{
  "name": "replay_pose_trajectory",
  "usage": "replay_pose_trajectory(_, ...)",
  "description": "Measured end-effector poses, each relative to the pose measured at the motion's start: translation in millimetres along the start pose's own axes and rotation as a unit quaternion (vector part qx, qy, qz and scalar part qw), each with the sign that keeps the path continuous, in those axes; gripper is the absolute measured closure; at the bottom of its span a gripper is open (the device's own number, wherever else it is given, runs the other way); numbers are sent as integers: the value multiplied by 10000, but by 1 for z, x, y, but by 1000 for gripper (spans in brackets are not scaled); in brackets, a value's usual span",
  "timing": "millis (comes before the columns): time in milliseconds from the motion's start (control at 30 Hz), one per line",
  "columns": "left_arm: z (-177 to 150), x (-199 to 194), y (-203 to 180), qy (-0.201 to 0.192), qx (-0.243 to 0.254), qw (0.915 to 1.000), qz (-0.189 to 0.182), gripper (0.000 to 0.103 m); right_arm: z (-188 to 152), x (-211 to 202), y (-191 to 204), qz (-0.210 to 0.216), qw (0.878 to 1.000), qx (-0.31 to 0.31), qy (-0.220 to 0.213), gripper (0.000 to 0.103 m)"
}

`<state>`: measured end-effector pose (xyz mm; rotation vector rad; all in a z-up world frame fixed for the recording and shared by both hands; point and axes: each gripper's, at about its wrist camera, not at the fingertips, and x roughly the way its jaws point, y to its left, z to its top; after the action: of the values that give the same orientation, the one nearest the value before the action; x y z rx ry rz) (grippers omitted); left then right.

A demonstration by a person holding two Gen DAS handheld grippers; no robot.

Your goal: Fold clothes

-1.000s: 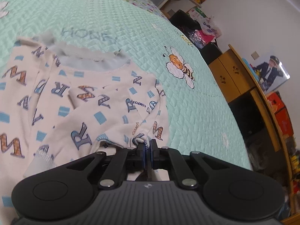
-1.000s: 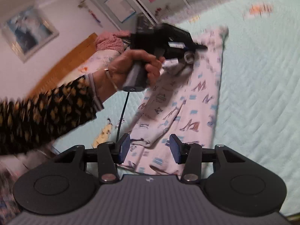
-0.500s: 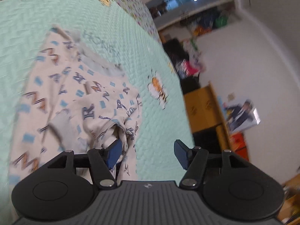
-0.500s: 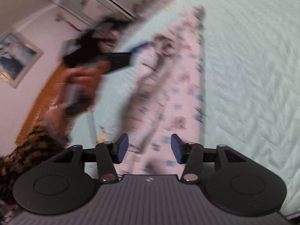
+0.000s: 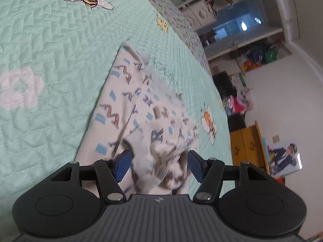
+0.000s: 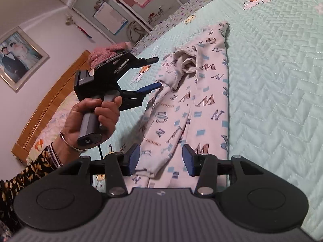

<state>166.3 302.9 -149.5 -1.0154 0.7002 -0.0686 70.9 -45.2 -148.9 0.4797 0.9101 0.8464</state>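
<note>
Above garment (image 6: 203, 100), left tool (image 6: 154, 72) agape

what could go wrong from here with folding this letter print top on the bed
1. The sleeve lies bunched with its cuff curled, so the next fold may trap a lump in the letter-print top.
2. The left gripper has open jaws right beside that sleeve and could snag it.
3. The right gripper straddles the lower edge with open jaws; a careless close might grab several layers and drag the top across the quilt.
</note>
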Motion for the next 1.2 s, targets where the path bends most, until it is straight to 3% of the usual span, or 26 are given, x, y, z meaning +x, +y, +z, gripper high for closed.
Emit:
replay_pose_trajectory(333, -2, 5, 9, -173, -196, 9991, 332, 42, -5, 12, -12, -138, 9996, 174, 191, 52)
replay_pose_trajectory(433, -4, 4, 9, -270, -273, 9979, 512, 48, -9, 13, -14, -158, 9995, 173, 204, 52)
replay_pose_trajectory(533, -5, 6, 4, -318, -209, 9961, 795, 63, -11, 14, -13, -180, 9996, 118, 194, 52)
replay_pose_trajectory(600, -3, 8, 1, -321, -66, 9945, 995, 88, -12, 13, -12, -201, 9996, 62, 184, 51)
replay_pose_trajectory(667, -1, 7, -3, -302, 89, 9940, 1052, 93, -13, 14, -11, -232, 9996, -24, 185, 51)
replay_pose_trajectory(700, 0, 5, -5, -298, 132, 9946, 989, 102, -14, 14, -10, -252, 9995, -73, 191, 51)
replay_pose_trajectory(900, 16, -20, -38, -531, 775, 9935, 643, 103, -15, 16, -4, -383, 9983, -340, 265, 52)
replay_pose_trajectory(1200, 61, -58, -84, -941, 1297, 9865, 345, 103, -14, 16, -3, -399, 9980, -386, 287, 52)
